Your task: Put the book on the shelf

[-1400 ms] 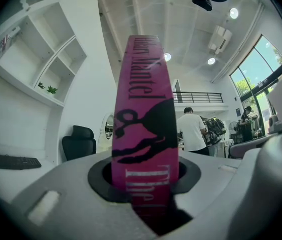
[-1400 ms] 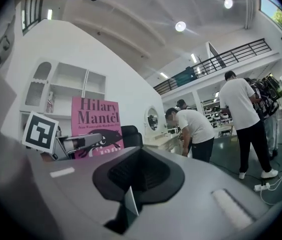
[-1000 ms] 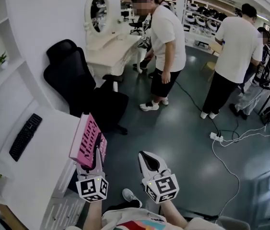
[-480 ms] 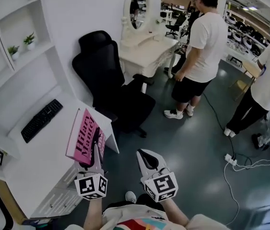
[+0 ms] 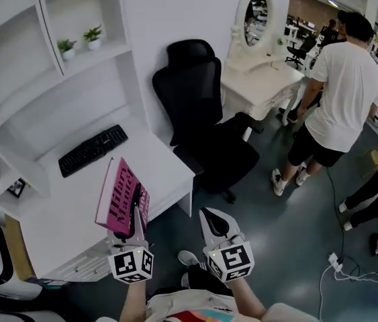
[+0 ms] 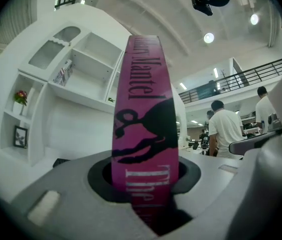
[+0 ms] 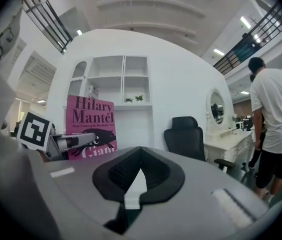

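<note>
The pink book (image 5: 123, 196) stands upright, clamped at its lower edge in the left hand-held gripper (image 5: 135, 219), over the near edge of the white worktop (image 5: 68, 210). This looks like the carrying step; next it needs raising to the far shelf (image 5: 74, 62) and sliding in. The right hand-held gripper (image 5: 215, 225) is closed on nothing. The cover reads "Hilary Mantel"; its title is partly hidden.

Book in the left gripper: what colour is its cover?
The book is magenta pink with dark lettering and a black figure, clearest in the right gripper view.
</note>
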Tool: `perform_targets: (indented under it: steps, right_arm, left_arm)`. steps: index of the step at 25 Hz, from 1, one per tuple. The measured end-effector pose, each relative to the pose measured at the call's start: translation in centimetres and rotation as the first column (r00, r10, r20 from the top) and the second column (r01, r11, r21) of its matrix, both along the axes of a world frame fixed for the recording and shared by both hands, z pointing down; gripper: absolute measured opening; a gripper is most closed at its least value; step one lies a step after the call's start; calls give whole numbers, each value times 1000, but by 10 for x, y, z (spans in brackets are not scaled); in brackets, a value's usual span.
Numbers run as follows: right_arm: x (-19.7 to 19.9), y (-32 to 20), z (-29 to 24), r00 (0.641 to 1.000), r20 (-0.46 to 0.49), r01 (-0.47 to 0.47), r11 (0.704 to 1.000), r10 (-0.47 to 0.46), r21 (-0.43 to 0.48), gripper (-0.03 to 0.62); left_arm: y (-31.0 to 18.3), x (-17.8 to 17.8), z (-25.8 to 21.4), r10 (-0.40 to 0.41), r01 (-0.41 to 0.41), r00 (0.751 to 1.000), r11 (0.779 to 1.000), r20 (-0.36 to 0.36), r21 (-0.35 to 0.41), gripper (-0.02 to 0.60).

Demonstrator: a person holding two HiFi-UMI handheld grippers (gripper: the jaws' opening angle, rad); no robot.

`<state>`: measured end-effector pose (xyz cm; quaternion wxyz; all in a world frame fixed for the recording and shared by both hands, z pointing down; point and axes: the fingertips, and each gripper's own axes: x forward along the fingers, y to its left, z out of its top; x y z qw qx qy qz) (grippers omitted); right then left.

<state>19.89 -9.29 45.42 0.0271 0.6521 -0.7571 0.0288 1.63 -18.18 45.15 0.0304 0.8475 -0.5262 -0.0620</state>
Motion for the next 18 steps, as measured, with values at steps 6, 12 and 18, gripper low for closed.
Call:
perform_targets:
  steps: [6, 12, 18]
  right_arm:
    - [-47, -76, -8, 969, -46, 244, 970, -242, 26, 2]
    - [-79, -142, -22, 927, -44, 376, 925, -374, 59, 2]
    - [-118, -184, -33, 864, -55, 504, 861, -501, 75, 2]
  left_arm:
    - [-30, -49, 0, -184, 184, 983, 983, 4, -11, 150]
    - [-53, -87, -8, -337, 337, 941, 941, 13, 5, 150]
    - [-65, -126, -18, -479, 479, 877, 878, 27, 26, 150]
